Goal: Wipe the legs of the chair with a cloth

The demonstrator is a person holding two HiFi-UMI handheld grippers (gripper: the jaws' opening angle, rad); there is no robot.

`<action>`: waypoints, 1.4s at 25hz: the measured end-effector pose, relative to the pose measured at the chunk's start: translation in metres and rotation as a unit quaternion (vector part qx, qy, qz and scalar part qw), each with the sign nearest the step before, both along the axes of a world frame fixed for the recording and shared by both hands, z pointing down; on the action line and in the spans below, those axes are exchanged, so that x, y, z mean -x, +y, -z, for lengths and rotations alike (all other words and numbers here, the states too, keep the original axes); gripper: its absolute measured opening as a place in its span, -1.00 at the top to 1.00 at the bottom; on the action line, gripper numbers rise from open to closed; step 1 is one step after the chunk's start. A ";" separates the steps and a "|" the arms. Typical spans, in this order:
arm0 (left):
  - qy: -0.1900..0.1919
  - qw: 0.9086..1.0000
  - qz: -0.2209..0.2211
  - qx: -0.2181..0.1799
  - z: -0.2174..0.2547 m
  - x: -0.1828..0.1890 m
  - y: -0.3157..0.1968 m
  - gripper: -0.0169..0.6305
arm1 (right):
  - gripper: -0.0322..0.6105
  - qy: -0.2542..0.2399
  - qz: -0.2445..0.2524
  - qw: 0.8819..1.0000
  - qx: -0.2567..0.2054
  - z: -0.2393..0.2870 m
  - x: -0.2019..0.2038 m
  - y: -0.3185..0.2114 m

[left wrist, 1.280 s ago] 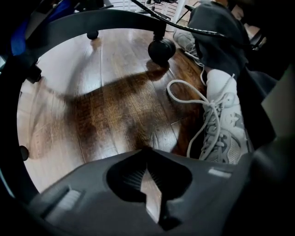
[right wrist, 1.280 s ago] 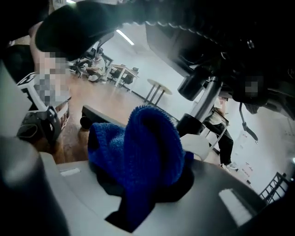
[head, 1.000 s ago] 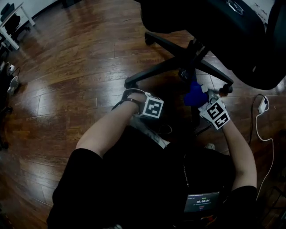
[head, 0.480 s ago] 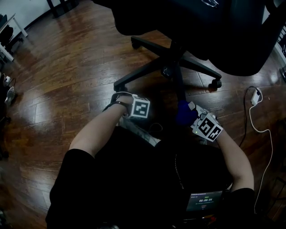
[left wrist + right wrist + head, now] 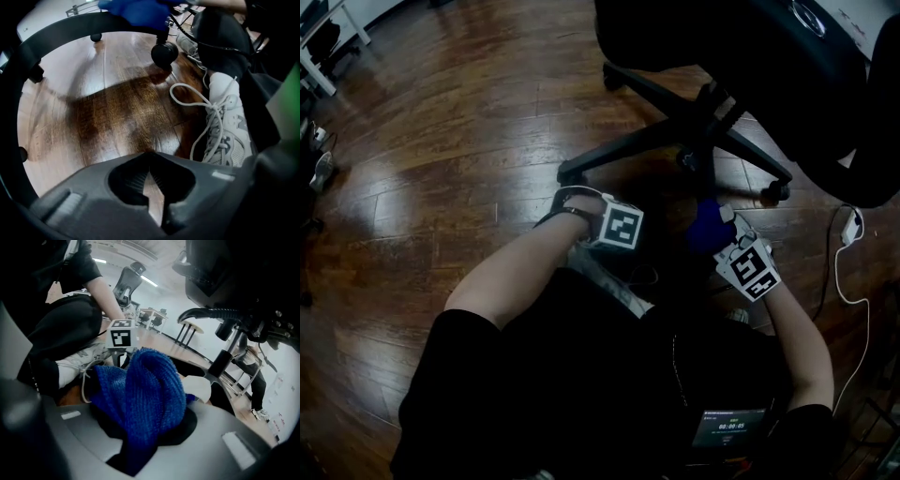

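Chair [image 5: 750, 56]: black, on a star base with casters, standing on a dark wooden floor [image 5: 441, 141].

Chair legs [image 5: 630, 148]: black, spreading from the central hub. The nearest one ends in a caster [image 5: 164, 53] just beside a person's white laced shoe [image 5: 225, 122].

Cloth [image 5: 150, 399]: blue, knitted texture, bunched. Lies against the nearest leg just above that caster.

Right gripper [image 5: 729, 232]: jaws clamped on the cloth, with the bulk of it bulging out in front of them.

Left gripper [image 5: 151, 183]: jaws together with nothing between them, pointing down at bare floor beside the shoe.

Cable [image 5: 848, 272]: white, lying on the floor at the right.
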State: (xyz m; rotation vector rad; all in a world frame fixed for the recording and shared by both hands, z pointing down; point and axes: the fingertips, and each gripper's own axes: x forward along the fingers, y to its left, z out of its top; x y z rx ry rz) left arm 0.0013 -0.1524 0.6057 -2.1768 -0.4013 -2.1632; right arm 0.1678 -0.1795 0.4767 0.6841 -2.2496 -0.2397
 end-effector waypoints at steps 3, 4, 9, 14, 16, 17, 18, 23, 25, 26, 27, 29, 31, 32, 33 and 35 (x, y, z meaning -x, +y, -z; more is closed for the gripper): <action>0.000 1.000 -0.006 0.008 0.000 -0.003 -0.001 0.94 | 0.60 -0.013 -0.042 0.999 -0.026 0.015 0.001 -0.055; -0.001 1.000 -0.007 0.008 0.001 -0.004 -0.001 0.94 | 0.60 -0.013 -0.060 0.997 -0.038 0.021 0.001 -0.076; -0.004 1.000 -0.018 -0.001 0.001 -0.008 -0.003 0.94 | 0.59 -0.043 -0.140 0.986 -0.082 0.048 0.000 -0.161; 0.002 1.000 -0.009 -0.003 0.000 -0.002 -0.009 0.94 | 0.59 -0.050 -0.142 0.985 -0.082 0.046 0.002 -0.155; 0.004 1.000 -0.005 -0.003 0.001 0.000 -0.007 0.94 | 0.59 -0.033 -0.112 0.990 -0.077 0.039 0.004 -0.129; 0.003 1.000 -0.004 -0.005 0.001 0.001 -0.007 0.94 | 0.59 -0.029 -0.093 0.993 -0.070 0.034 0.005 -0.113; 0.002 1.000 -0.005 -0.008 0.001 0.001 -0.007 0.94 | 0.59 -0.026 -0.073 0.995 -0.059 0.029 0.004 -0.095; -0.019 0.999 -0.009 -0.028 0.000 0.004 -0.005 0.94 | 0.59 -0.010 0.030 0.999 0.010 0.000 -0.002 0.011; -0.025 0.999 -0.006 -0.035 -0.001 0.003 -0.004 0.94 | 0.59 -0.013 0.048 0.998 0.027 -0.008 -0.006 0.041; -0.027 0.999 -0.005 -0.039 -0.001 0.003 -0.004 0.94 | 0.59 -0.015 0.053 0.998 0.032 -0.010 -0.007 0.050; -0.028 0.999 -0.003 -0.043 -0.001 0.003 -0.004 0.94 | 0.59 -0.018 0.055 0.998 0.035 -0.011 -0.008 0.054; -0.027 0.999 0.000 -0.047 -0.001 0.002 -0.005 0.94 | 0.59 -0.021 0.058 0.997 0.037 -0.012 -0.008 0.054; -0.026 0.999 0.003 -0.045 -0.003 0.002 -0.004 0.94 | 0.59 -0.021 0.062 0.997 0.035 -0.012 -0.007 0.054; -0.025 0.999 0.004 -0.042 -0.003 0.002 -0.003 0.94 | 0.59 -0.022 0.064 0.997 0.033 -0.012 -0.006 0.054; -0.023 0.999 0.005 -0.039 -0.003 0.002 -0.003 0.94 | 0.59 -0.023 0.065 0.997 0.031 -0.012 -0.006 0.054; -0.020 0.999 0.011 -0.034 -0.002 0.003 -0.004 0.94 | 0.59 -0.019 0.068 0.997 0.026 -0.011 -0.005 0.054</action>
